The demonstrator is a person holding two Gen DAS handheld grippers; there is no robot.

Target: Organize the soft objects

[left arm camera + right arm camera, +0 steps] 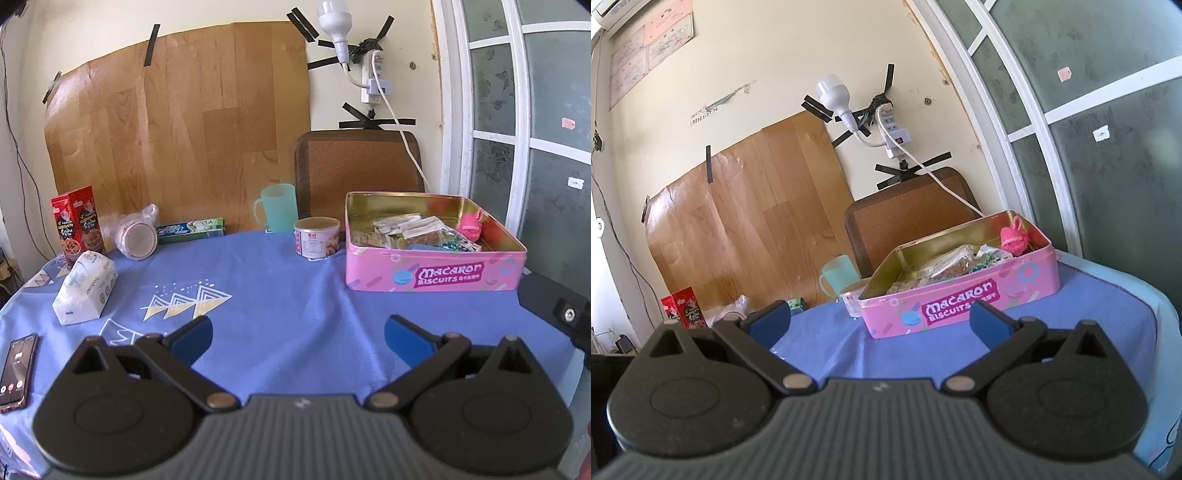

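Pink knitted toy (470,222) sits in far right corner of Macaron tin (436,275). We see left gripper (298,336) and right gripper (880,322) short of tin, jaws spread wide, holding nothing.

pink tin (436,275) front: "Macaron BISCUITS" | other labels: too blurred to read

Landmark: biscuit tin (436,275), on the tablecloth (280,280) at the right side. Inside the tin, small packets (410,230); in its far right corner, a knitted toy (470,223). Just left of the tin, a can (317,236). Behind the can, a cup (279,208). Behind the tin, a chair back (356,170). Far left of the tin: toothpaste box (190,229), wrapped jar (136,236), cereal box (78,225), tissue pack (85,291), and phone (16,371) nearest the front edge.
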